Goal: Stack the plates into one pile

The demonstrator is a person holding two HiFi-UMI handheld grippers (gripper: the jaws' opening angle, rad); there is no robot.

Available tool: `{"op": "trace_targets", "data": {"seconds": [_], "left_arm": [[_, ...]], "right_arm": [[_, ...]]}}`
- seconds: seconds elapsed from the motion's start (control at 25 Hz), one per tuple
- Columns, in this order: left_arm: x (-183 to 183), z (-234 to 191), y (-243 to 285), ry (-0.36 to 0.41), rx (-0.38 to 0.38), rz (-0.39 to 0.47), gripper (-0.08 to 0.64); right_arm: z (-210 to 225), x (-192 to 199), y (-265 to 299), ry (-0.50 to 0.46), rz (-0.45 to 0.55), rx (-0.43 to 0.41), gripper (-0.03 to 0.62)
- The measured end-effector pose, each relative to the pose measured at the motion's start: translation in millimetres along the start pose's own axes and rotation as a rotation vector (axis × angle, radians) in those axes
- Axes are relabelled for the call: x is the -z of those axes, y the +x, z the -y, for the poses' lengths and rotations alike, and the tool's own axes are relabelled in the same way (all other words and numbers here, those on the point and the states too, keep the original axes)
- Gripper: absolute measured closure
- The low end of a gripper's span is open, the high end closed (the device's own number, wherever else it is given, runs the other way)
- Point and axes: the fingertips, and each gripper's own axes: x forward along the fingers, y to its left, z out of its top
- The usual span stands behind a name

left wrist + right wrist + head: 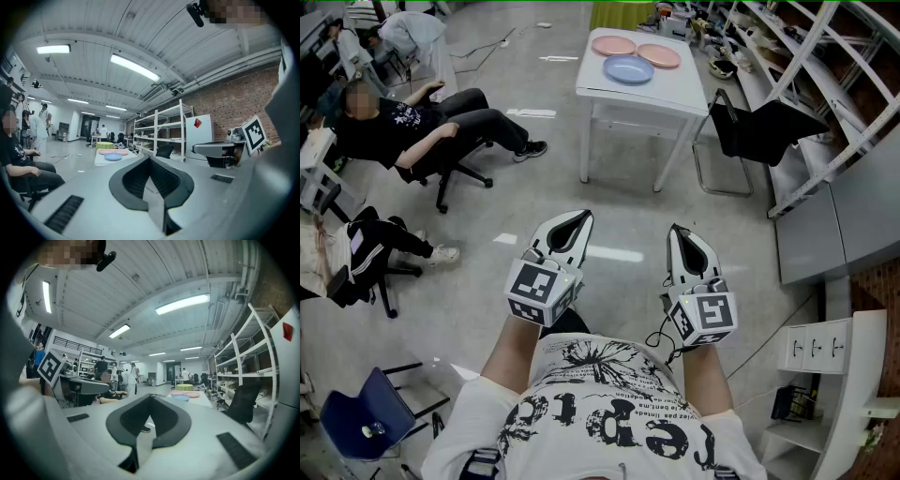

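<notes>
At the far end of the open floor, on the white square-topped table (675,89), lie the three plates we are to stack: a pink round plate (613,45) at the left, a second pink round plate (659,55) at the right, and a pale blue round plate (628,68) nearest to us. All three lie flat and close together, none on top of another, though we cannot tell whether their rims touch. We hold the left gripper (583,216) and the right gripper (675,229) close to our chest, well apart from the table, and both have their jaws closed together on nothing. The step in hand, as we judge it, is the approach. We should walk up to the table's near edge, part the jaws only once we are there, and take a plate by its rim with a level bite so that it does not tip. The blue one seems the sensible first pick, since it lies nearest. The floor between us and the table looks bare. A black chair with a metal frame (759,131) stands just right of the table and could catch our right elbow, and white metal shelving (825,56) runs along the right side. At the left a person in a black shirt (403,131) sits in an office chair with legs stretched towards the table, so we should keep to the middle.
</notes>
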Motion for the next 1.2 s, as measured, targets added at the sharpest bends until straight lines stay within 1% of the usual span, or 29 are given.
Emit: {"op": "trace_targets", "data": {"seconds": [0.2,0.36,0.52,0.64,0.8,1.0,1.2], "left_arm": [[1.2,-4.2,3.6,-0.017,-0.008,0.001,0.548],[5.1,-4.4,5.4,-0.003,-0.006,-0.004,0.548],[9.6,-5.0,10.1,-0.005,-0.011,-0.012,0.548],[12.0,-2.8,14.3,-0.006,-0.012,-0.018,0.548],[18.0,-4.2,19.4,-0.016,-0.02,-0.034,0.548],[24.6,-19.9,45.1,-0.045,-0.017,-0.039,0.548],[23.8,-57.1,92.4,-0.052,-0.02,-0.061,0.548]], "right_arm": [[2.3,-0.8,5.3,-0.013,-0.001,-0.003,0.586],[2.7,2.3,8.3,-0.01,-0.008,-0.008,0.586],[4.1,7.1,12.1,0.011,-0.012,-0.025,0.586],[10.7,11.1,13.0,0.032,-0.007,-0.015,0.586],[18.0,17.8,18.5,0.037,-0.007,-0.011,0.584],[33.3,28.6,46.0,0.046,-0.018,-0.02,0.584],[57.3,38.0,100.6,0.058,-0.051,-0.02,0.584]]}}
